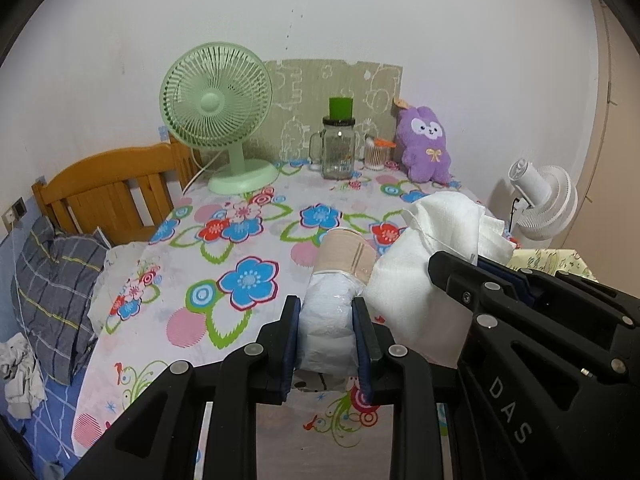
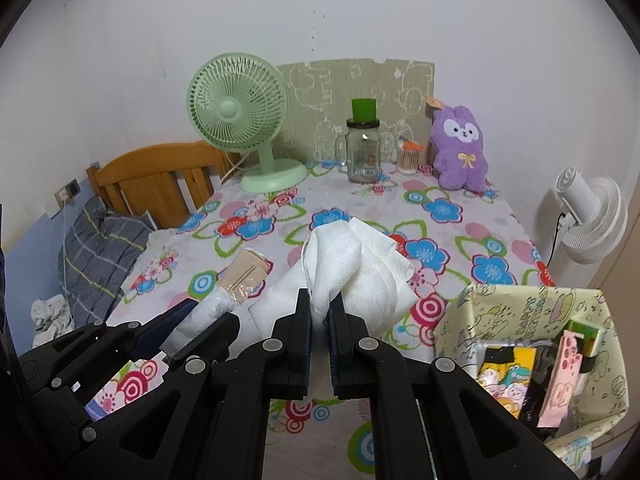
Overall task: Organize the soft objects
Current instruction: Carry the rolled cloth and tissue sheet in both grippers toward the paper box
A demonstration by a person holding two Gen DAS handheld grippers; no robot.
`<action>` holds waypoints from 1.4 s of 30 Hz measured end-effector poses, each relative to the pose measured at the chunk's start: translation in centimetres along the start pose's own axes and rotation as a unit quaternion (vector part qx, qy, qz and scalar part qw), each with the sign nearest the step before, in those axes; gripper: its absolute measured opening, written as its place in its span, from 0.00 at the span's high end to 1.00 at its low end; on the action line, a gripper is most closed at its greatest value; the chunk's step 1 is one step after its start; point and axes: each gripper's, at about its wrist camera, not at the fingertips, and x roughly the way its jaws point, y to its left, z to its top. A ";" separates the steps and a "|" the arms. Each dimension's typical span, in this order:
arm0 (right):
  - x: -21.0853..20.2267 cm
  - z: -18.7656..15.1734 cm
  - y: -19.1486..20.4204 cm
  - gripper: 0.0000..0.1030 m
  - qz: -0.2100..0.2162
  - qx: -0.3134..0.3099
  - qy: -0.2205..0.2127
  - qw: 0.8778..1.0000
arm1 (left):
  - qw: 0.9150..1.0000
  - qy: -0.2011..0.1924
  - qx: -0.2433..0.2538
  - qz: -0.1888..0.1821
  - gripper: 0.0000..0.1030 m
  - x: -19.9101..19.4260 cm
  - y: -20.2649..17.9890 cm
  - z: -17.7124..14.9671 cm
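A home bedroom: wooden bed headboard point(image 1: 108, 188), pillow point(image 1: 56, 296), floral-clothed table point(image 1: 256, 248), plush toy point(image 1: 426, 144).

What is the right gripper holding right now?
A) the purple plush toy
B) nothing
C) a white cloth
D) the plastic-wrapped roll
C: the right gripper is shut on a bunched white cloth, while the plastic-wrapped roll sits in the left gripper.

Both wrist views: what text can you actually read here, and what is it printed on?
"DAS": raised letters on the black body of the right tool, seen in the left wrist view.
Printed lettering on the inner wall of the pale yellow patterned box: too warped to read.
Print on the clear glass handled jar: too small to read.
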 end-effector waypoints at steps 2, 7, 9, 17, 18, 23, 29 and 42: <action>-0.6 0.3 -0.2 0.91 0.000 0.000 -0.005 1.000 | 1.000 -0.005 0.001 0.000 0.77 -0.5 -0.3 0.3; -1.7 0.8 -0.8 0.91 0.002 0.001 -0.014 1.000 | 1.000 -0.015 0.004 0.001 0.77 -1.4 -1.0 0.9; -2.1 1.0 -1.0 0.91 0.003 0.000 -0.017 1.000 | 1.000 -0.019 0.005 0.002 0.77 -1.6 -1.3 1.1; -3.2 1.3 -2.6 0.90 0.004 -0.002 -0.028 1.000 | 1.000 -0.028 0.007 0.000 0.77 -2.4 -2.9 1.5; -3.3 1.3 -2.7 0.90 0.003 -0.002 -0.029 1.000 | 1.000 -0.028 0.008 0.000 0.77 -2.4 -3.1 1.6; -3.9 1.1 -4.0 0.91 0.001 0.002 -0.032 0.999 | 0.999 -0.032 0.013 -0.006 0.77 -2.4 -4.2 1.6; -4.3 0.8 -5.6 0.90 -0.013 0.005 -0.033 0.999 | 0.999 -0.034 0.014 -0.020 0.77 -2.0 -5.9 1.5; -5.1 0.5 -8.9 0.90 -0.038 0.022 -0.038 0.998 | 0.998 -0.033 0.033 -0.045 0.77 -1.2 -9.3 1.8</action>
